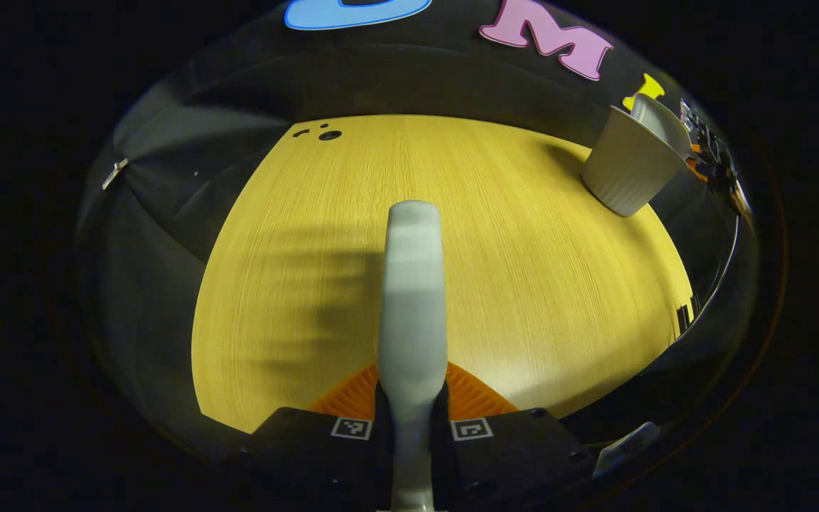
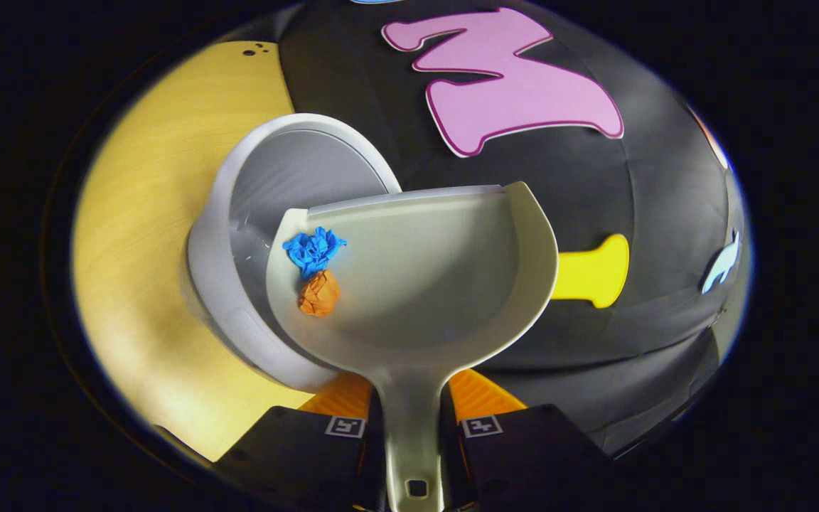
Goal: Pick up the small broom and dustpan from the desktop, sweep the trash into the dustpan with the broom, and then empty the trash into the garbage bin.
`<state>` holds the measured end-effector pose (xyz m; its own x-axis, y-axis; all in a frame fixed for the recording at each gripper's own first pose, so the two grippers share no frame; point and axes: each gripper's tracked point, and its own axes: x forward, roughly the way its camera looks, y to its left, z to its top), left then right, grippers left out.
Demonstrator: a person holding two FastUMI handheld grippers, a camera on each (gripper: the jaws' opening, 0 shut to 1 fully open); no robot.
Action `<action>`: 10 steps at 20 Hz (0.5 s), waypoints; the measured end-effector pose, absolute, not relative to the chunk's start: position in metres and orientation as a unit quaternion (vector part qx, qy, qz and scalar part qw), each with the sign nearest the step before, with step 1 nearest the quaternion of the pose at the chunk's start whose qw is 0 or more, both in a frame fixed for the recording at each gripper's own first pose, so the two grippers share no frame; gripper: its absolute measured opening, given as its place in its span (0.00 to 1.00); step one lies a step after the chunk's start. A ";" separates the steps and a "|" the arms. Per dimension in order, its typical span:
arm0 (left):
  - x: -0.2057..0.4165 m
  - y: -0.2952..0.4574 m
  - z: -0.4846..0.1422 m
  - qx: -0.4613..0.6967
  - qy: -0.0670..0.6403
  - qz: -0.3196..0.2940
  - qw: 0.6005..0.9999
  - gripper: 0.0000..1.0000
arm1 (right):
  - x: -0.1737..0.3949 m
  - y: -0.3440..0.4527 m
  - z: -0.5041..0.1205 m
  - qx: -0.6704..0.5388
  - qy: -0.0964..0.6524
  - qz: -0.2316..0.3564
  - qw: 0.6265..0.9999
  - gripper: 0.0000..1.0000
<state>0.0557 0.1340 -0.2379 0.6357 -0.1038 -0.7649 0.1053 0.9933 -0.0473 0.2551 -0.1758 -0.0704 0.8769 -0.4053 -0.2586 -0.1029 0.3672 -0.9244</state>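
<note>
Dustpan (image 2: 416, 284) centre frame, handle clamped in my right claw (image 2: 413, 427), tilted over bin (image 2: 253, 192). Blue scrap (image 2: 313, 249) and orange scrap (image 2: 319, 294) at pan's left rim, not yet dumped. Left claw (image 1: 411, 419) clamped on broom handle (image 1: 413, 299), above bench (image 1: 523, 249). Sweeping done; emptying left.

— What sort of place is this?
— A recording booth: black cloth walls (image 1: 168, 163) close around a light wooden desktop (image 1: 523, 284), a garbage bin (image 1: 630, 167) near its far right corner.
</note>
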 end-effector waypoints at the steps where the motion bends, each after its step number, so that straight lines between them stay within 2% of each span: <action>1: 0.056 0.132 -0.240 -0.002 0.424 -0.057 0.904 0.24 | 0.250 -0.179 -0.070 -0.556 0.230 -0.096 0.793 0.34; 10: 0.055 0.114 -0.246 -0.019 0.428 -0.061 0.902 0.26 | 0.238 -0.190 -0.056 -0.625 0.218 -0.093 0.744 0.34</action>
